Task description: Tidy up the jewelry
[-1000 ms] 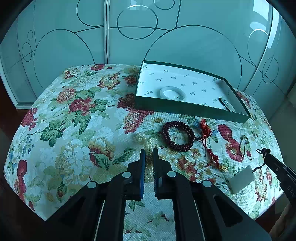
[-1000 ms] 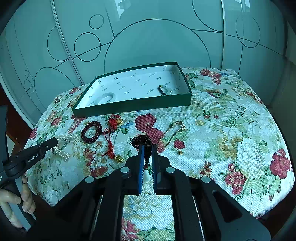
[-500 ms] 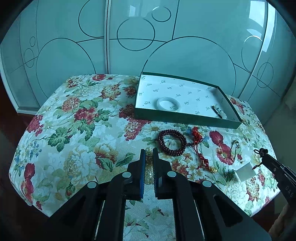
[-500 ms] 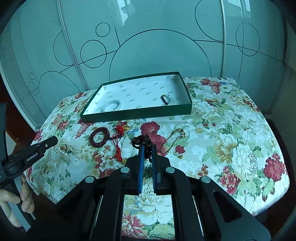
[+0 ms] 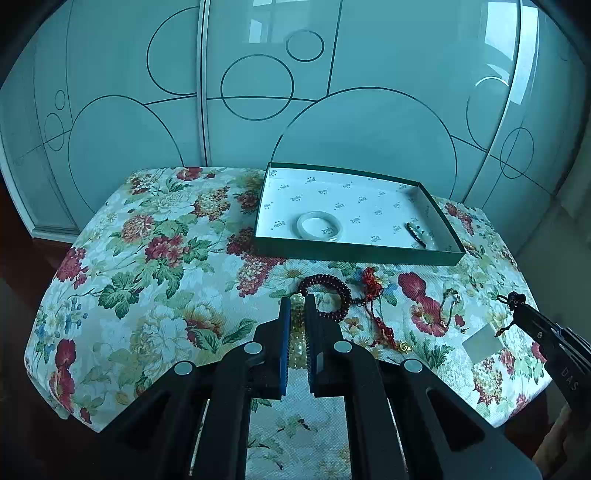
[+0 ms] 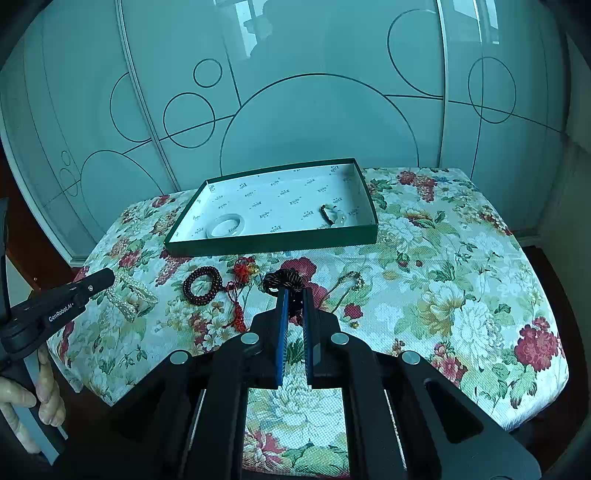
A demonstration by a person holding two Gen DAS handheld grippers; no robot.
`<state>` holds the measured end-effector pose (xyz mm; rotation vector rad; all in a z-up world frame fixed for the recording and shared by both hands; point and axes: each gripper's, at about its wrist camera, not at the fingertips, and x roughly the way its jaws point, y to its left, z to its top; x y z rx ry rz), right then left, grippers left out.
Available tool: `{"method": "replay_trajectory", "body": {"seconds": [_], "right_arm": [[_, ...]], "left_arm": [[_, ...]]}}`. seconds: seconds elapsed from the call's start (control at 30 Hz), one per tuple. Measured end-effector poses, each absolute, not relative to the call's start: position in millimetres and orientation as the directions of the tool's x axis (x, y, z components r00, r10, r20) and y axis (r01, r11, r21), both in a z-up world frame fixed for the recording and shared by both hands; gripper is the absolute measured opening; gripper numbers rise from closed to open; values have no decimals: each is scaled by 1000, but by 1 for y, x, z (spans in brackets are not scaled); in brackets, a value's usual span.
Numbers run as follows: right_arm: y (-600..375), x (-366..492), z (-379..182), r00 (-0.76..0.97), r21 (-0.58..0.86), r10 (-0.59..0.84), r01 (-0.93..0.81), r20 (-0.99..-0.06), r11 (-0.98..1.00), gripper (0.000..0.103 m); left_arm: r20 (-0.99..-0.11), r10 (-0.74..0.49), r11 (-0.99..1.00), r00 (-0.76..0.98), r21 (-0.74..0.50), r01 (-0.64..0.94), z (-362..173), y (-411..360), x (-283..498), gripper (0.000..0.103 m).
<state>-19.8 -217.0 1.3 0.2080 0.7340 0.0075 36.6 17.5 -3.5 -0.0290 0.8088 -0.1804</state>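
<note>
Behind the floral-cloth desk [image 5: 155, 266] — frosted teal glass panels [image 6: 295, 92] lined with circles. Shallow green box with white printed lining [image 6: 273, 210] holds a pale jade bangle [image 5: 319, 226] and a dark beaded strand [image 6: 327, 214]. On the cloth lies a dark red bead bracelet [image 5: 327, 293]. Left gripper [image 5: 295, 306] clenched on a pearl strand [image 5: 297, 343]; side reads "GenRobot.AI". Right gripper [image 6: 294, 295] pinches a dark braided cord bracelet [image 6: 284, 279], lifted — side shows "DAS".

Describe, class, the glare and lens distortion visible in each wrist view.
Left wrist view: window glare on the glass doors; fisheye bends the tablecloth edges, corners dark. Right wrist view: a reflected window up top, the green tray looks skewed.
</note>
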Motion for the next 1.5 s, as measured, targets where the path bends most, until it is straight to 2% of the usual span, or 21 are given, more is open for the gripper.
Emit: {"method": "replay_trajectory", "body": {"seconds": [0.6,0.83,0.9,0.93,0.97,1.03,1.07,1.23,1.3,1.37,1.4,1.43,1.5], "right_arm": [[-218,39,34,788,198,99,30,-608,980,7],[-211,30,16,763,203,118,17,-635,979,7],[-211,26,8,751,209,123,21,-648,978,7],[-212,23,5,747,211,123,23,-654,977,7],[-213,21,3,742,213,124,27,-659,977,7],[-214,15,-2,736,216,123,32,-665,976,7],[-215,13,-4,733,216,122,35,-669,976,7],[-218,7,-13,718,224,120,51,-686,973,7],[-220,5,-16,715,224,119,55,-689,973,7],[-222,6,-17,713,228,119,59,-691,972,7],[-222,6,-18,712,229,119,60,-692,972,7],[-223,6,-19,712,231,119,62,-692,971,7],[-223,6,-20,711,232,119,63,-693,971,7]], "left_arm": [[-674,-200,978,711,-90,190,25,-6,78,7],[-739,-213,975,639,-119,187,-17,2,68,8],[-766,-218,974,605,-132,183,-33,3,63,15],[-777,-224,973,588,-141,185,-40,3,61,27],[-787,-222,973,575,-143,181,-47,3,58,43],[-795,-217,974,566,-141,175,-57,2,53,60],[-798,-215,975,563,-139,175,-62,1,52,63],[-831,-182,981,525,-118,153,-85,-1,58,62],[-837,-176,982,518,-112,152,-91,-1,58,53],[-847,-169,983,503,-108,149,-98,-1,59,34],[-845,-163,984,510,-100,148,-100,-1,57,31],[-842,-160,983,516,-92,157,-100,-1,57,23],[-839,-154,984,521,-81,161,-101,-1,56,18]]}}
